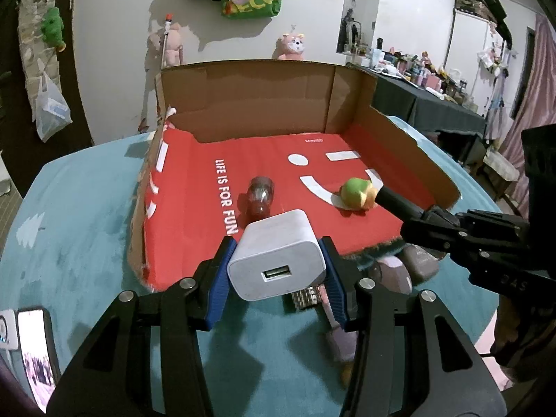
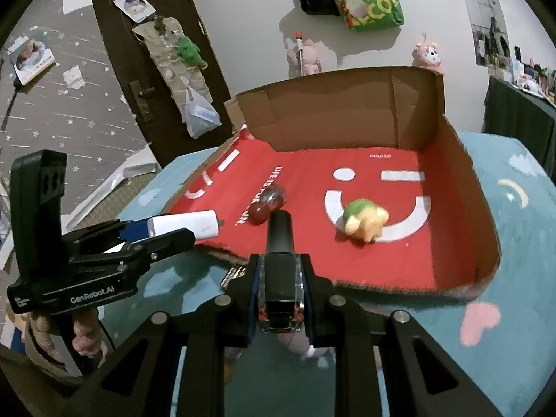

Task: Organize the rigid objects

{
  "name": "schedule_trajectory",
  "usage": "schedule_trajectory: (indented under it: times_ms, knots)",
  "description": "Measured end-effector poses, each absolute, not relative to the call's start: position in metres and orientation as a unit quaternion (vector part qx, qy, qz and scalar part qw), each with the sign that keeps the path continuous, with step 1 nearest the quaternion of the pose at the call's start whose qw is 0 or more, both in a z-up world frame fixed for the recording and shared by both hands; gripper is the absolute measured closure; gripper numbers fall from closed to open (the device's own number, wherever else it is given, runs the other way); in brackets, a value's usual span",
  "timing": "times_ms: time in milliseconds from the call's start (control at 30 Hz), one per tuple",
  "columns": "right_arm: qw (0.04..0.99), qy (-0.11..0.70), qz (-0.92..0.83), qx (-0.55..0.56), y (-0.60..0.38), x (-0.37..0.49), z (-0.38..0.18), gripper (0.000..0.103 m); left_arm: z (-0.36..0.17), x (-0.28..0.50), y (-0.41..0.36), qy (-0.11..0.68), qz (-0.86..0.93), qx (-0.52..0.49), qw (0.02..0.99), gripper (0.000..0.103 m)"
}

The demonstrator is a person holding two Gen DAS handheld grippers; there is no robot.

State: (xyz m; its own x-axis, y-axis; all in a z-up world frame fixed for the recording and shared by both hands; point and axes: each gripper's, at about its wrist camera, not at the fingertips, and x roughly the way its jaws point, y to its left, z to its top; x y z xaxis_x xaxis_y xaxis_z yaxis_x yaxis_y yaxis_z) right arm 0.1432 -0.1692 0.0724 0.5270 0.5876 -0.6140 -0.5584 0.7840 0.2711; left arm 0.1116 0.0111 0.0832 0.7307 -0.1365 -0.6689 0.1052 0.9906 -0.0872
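Left gripper (image 1: 277, 260), low centre of its view, angled down toward the cardboard tray (image 1: 413, 146), jaws clamped on a white USB charger (image 1: 278, 253) at the tray's torn near edge. Right gripper (image 2: 280, 278), bottom centre of its view, closed tight on a dark nail polish bottle (image 2: 280, 267). Inside on the red liner (image 2: 382, 264): a green toy (image 2: 363, 220) right, a small reddish bottle (image 2: 267, 205) centre, bare liner around both. Printed there: "LIFE IS FOR FUN". "GenRobot.AI" on the left gripper's body.

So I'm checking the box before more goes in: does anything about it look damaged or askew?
Yes. The cardboard box has no front wall, its near edge is ragged and frayed, and the left side is torn and splayed outward. The small bottle inside lies on its side.
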Motion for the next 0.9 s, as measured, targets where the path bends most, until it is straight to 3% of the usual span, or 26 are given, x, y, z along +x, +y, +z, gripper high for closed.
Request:
schedule_trajectory:
  times_ms: [900]
  knots:
    - [0.838,0.462,0.292,0.006,-0.146,0.219,0.023,0.081,0.042,0.183,0.006,0.420,-0.059,-0.018,0.906,0.057]
